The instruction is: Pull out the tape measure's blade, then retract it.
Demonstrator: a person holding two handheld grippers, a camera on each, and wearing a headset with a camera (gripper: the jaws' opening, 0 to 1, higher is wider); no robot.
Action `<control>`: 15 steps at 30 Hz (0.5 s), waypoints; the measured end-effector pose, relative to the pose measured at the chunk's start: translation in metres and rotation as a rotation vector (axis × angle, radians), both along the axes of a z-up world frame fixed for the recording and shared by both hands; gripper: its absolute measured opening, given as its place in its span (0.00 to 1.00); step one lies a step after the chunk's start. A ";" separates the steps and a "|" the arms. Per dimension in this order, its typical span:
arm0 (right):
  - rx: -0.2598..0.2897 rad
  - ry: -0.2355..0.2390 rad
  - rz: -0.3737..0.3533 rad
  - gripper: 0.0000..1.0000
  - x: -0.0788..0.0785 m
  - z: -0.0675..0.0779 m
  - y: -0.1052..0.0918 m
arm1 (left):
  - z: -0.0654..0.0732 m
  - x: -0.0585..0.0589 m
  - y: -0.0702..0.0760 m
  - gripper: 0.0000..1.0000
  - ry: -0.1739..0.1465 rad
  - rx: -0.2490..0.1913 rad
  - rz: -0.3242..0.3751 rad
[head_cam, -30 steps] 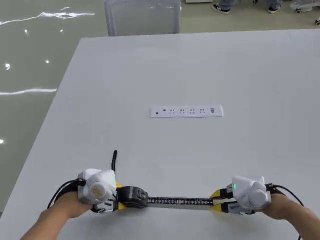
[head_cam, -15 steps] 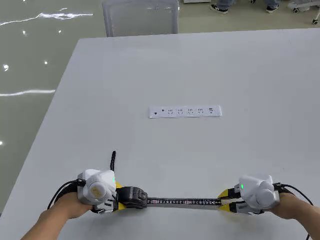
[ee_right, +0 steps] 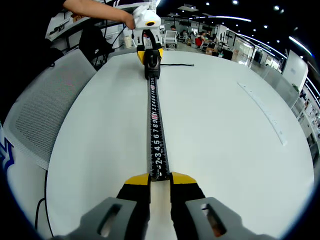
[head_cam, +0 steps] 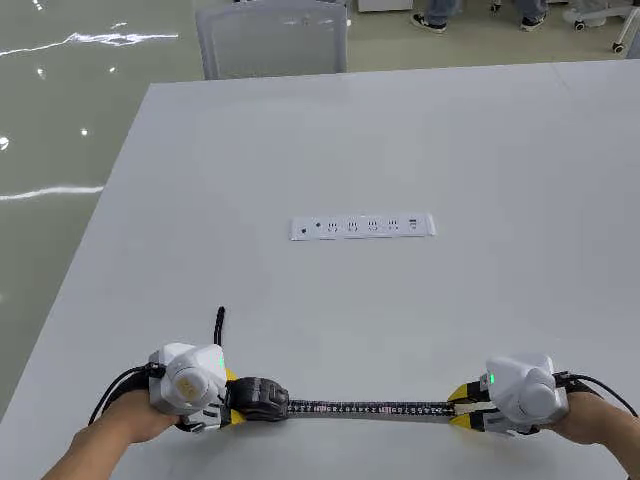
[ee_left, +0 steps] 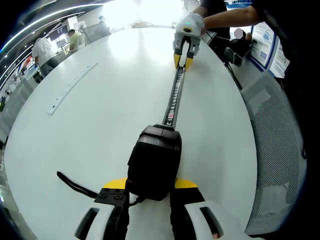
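Head view: left tool (head_cam: 235, 399) clamps tape measure (head_cam: 260, 397); right tool (head_cam: 462, 407) pinches blade (head_cam: 370, 408); both level, apart

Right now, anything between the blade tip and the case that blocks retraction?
Nothing visible. The blade runs straight over bare table from the right gripper to the case in the left gripper; the power strip lies well clear.

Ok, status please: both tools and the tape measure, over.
Left tool shut on tape measure case. Right tool shut on blade, drawn out along table. Power strip well clear, nothing in the way.
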State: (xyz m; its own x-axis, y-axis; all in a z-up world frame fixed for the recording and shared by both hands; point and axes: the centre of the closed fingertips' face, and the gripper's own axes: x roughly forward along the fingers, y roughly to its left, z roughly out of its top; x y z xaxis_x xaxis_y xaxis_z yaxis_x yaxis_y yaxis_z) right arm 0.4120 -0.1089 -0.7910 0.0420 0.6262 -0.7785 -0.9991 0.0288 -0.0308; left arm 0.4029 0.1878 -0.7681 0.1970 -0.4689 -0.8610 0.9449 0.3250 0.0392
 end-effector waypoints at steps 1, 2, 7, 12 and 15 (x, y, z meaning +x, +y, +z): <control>-0.002 -0.003 0.002 0.13 0.000 0.000 0.000 | 0.000 0.000 0.000 0.29 -0.001 0.000 0.002; -0.004 -0.003 -0.001 0.13 0.000 0.001 0.000 | 0.000 0.000 0.000 0.29 -0.001 0.000 0.005; -0.012 -0.005 -0.034 0.17 0.001 0.001 -0.001 | 0.001 0.000 -0.001 0.30 -0.005 0.011 -0.001; 0.011 0.008 -0.065 0.28 -0.001 0.004 -0.001 | 0.001 0.001 0.002 0.33 -0.019 0.015 0.018; 0.014 0.001 -0.079 0.30 -0.001 0.006 -0.005 | 0.002 0.001 0.006 0.36 -0.029 0.009 0.028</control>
State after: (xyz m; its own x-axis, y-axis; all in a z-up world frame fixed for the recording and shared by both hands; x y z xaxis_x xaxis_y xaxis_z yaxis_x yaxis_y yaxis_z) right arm 0.4111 -0.1134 -0.7853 0.0906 0.6321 -0.7696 -0.9938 0.1077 -0.0285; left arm 0.4036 0.1933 -0.7664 0.2350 -0.4552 -0.8588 0.9339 0.3507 0.0696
